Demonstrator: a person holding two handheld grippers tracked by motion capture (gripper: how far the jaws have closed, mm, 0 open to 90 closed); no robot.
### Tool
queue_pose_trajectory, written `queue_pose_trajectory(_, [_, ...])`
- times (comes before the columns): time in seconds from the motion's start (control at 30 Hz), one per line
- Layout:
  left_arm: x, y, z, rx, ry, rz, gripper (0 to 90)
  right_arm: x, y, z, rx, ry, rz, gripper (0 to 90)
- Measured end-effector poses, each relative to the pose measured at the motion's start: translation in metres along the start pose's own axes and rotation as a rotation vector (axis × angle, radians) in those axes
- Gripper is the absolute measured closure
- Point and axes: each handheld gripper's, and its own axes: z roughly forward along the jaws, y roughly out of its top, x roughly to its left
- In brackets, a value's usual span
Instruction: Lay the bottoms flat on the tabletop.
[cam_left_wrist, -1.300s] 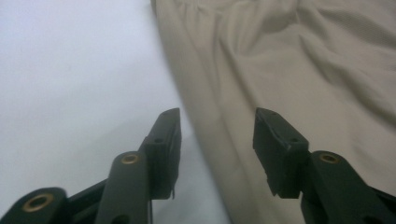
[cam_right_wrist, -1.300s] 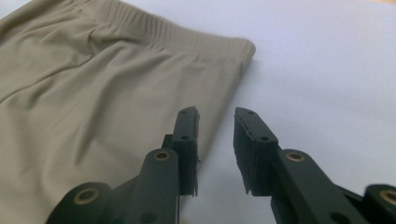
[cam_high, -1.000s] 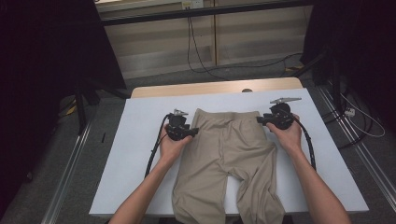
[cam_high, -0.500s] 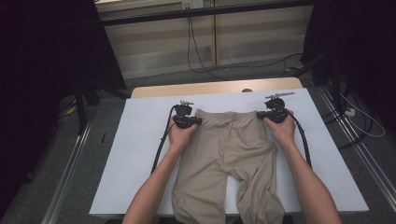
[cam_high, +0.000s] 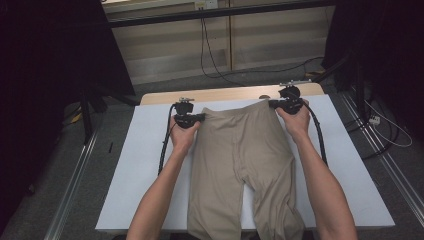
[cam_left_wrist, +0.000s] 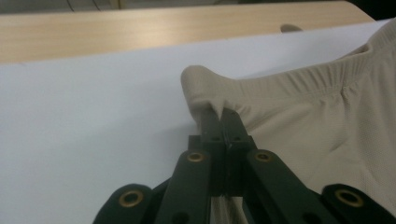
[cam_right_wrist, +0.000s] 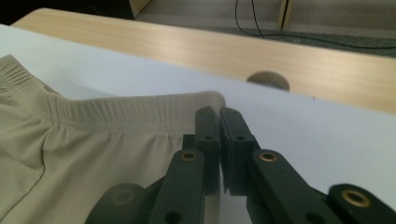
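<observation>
In the high view, a pair of beige trousers (cam_high: 240, 165) lies flat on the white sheet (cam_high: 140, 165) covering the wooden table (cam_high: 225, 94), waistband toward the far edge, legs running off the near edge. The left gripper (cam_high: 199, 118) sits at the waistband's left corner, the right gripper (cam_high: 275, 104) at its right corner, each in a hand.

In the left gripper view, the jaws are pressed together on a pinched-up fold of the waistband corner (cam_left_wrist: 205, 88) (the cloth puckers right at the tips).

In the right gripper view, the jaws stand nearly closed, a thin slit between them, at the elastic waistband's end (cam_right_wrist: 205, 103); whether cloth is caught there I cannot tell. No label or writing can be read anywhere.
</observation>
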Motion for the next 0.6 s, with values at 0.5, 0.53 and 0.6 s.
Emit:
queue_pose_trajectory(0.5, [0.009, 0.001, -0.001, 0.031, 0.030, 0.029, 52.3, 0.004, 0.011, 0.001, -0.018, -0.012, 0.005, 56.8])
queue_pose_trajectory(0.53, [0.006, -0.002, -0.005, 0.027, 0.012, 0.038, 50.6, 0.003, 0.008, -0.005, -0.018, -0.005, 0.000, 56.3])
queue_pose_trajectory(0.6, [-0.002, -0.009, -0.015, 0.016, -0.010, 0.064, 40.5, 0.006, 0.001, -0.018, -0.010, 0.009, -0.030, 52.6])
